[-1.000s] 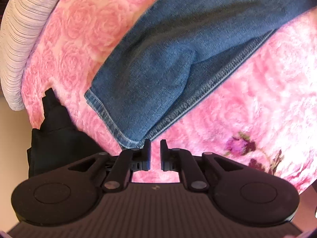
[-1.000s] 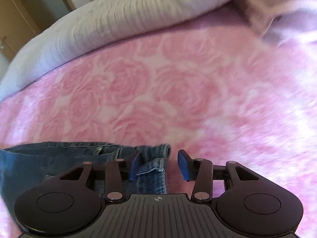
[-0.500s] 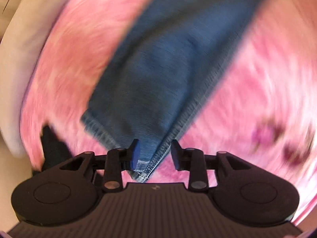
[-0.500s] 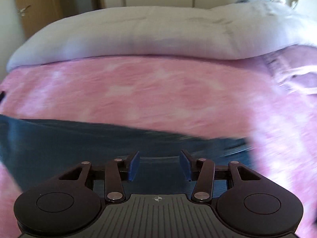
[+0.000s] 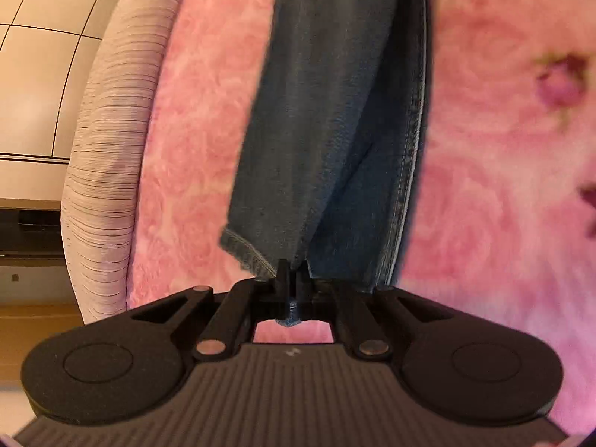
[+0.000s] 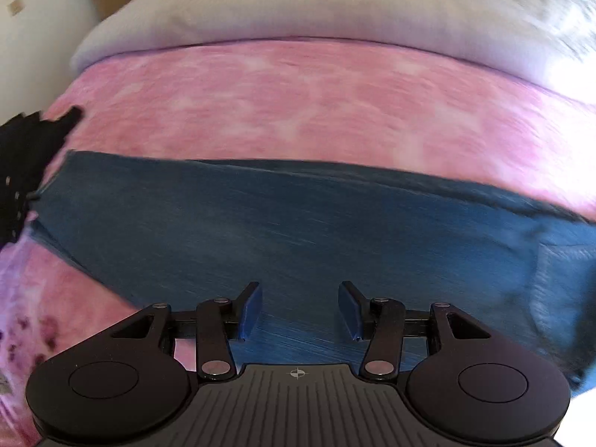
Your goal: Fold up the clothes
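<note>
A pair of blue jeans (image 5: 327, 119) lies stretched out on a pink rose-patterned blanket (image 5: 484, 171). My left gripper (image 5: 294, 283) is shut on the hem end of the jeans leg, and a bit of denim pokes out below the pads. In the right wrist view the jeans (image 6: 283, 223) run across the picture from left to right. My right gripper (image 6: 300, 307) hovers open over the middle of the jeans, with nothing pressed between its blue pads.
A pale striped pillow or rolled duvet (image 5: 108, 156) borders the blanket, seen also as the pillow (image 6: 298, 7) along the far side. A black garment (image 6: 26, 164) lies at the left edge of the bed. Wardrobe panels (image 5: 33, 56) stand beyond.
My left gripper opened around the jeans hem, then closed on it, and the view rolled so the leg now runs straight ahead. My right gripper swept from the jeans' end over to their middle.
</note>
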A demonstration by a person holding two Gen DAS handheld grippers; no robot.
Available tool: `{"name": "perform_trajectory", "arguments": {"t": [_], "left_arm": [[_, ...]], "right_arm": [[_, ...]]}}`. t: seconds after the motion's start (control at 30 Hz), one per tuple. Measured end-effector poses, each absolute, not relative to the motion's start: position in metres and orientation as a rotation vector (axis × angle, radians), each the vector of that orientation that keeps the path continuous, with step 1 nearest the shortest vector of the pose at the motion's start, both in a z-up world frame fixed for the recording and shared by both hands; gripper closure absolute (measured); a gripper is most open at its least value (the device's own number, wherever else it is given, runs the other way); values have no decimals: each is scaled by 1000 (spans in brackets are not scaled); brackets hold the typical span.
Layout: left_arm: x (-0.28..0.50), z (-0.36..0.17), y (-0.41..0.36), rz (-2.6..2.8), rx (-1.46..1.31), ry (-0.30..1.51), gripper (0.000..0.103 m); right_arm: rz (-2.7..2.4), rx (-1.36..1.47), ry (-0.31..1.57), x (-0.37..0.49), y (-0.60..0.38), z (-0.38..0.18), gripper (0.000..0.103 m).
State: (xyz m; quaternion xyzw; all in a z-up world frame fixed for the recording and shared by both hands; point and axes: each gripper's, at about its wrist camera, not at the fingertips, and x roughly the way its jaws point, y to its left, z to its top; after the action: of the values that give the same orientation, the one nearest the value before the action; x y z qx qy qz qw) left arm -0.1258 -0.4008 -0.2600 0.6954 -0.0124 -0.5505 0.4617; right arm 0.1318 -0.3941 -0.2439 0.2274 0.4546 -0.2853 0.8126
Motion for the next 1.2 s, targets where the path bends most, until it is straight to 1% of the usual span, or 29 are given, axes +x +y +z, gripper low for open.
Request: {"name": "perform_trajectory", "arguments": {"t": [0.1,0.2,0.23,0.27,0.3,0.33,0.37,0.5,0.6,0.7,0.8,0.83,0.9,0.93,1.03,1.07,1.1,1.13,1.17,1.2], "left_arm": [[-129,-266,-399,-1380,1725,-1,101],[-132,-288,-397,-1402,1802,24,90],[-132,-290,-394,-1418,1825,25,93],[-130,-288,-391,-1437,1837,25,90],[-129,-286,-389,-1455,1848,26,83],[-124,-279,-388,-1474,1831,66,74],[-118,-269,-389,-1493,1798,129,73],[-85,-227,-413,-1477,1602,302,73],[-56,-218,-452,-1434,1468,400,73],[-29,-234,-495,-1448,1400,487,73],[-8,-254,-522,-1518,1363,631,74],[-3,-259,-528,-1535,1356,676,72],[-1,-265,-530,-1561,1364,699,78],[-1,-265,-529,-1567,1371,692,85],[-3,-259,-522,-1564,1379,654,91],[-4,-255,-519,-1560,1378,641,94],[-5,-251,-515,-1556,1375,627,94],[-7,-246,-511,-1551,1371,613,95],[-7,-239,-506,-1547,1363,601,95],[-8,-232,-500,-1543,1353,590,95]], "right_arm": [[-550,454,990,160,-379,-253,53],[-526,479,1029,178,-373,-267,53],[-513,486,1044,182,-372,-271,53],[-501,478,1053,185,-373,-272,53],[-491,463,1058,187,-374,-272,53],[-480,449,1063,189,-375,-273,53],[-477,438,1065,190,-380,-273,53],[-507,406,1073,189,-407,-273,53],[-495,348,1098,192,-425,-277,52],[-450,261,1134,198,-438,-282,52],[-374,154,1170,208,-449,-288,52],[-342,118,1181,212,-452,-291,52],[-277,56,1200,222,-459,-297,52],[-246,22,1209,227,-463,-300,52],[-159,-21,1244,242,-470,-313,53],[-126,-26,1264,247,-471,-318,58],[-89,-35,1283,250,-471,-322,68],[-51,-44,1301,253,-469,-324,89],[-32,-66,1314,255,-466,-324,95],[-26,-96,1325,256,-463,-323,98]]}}
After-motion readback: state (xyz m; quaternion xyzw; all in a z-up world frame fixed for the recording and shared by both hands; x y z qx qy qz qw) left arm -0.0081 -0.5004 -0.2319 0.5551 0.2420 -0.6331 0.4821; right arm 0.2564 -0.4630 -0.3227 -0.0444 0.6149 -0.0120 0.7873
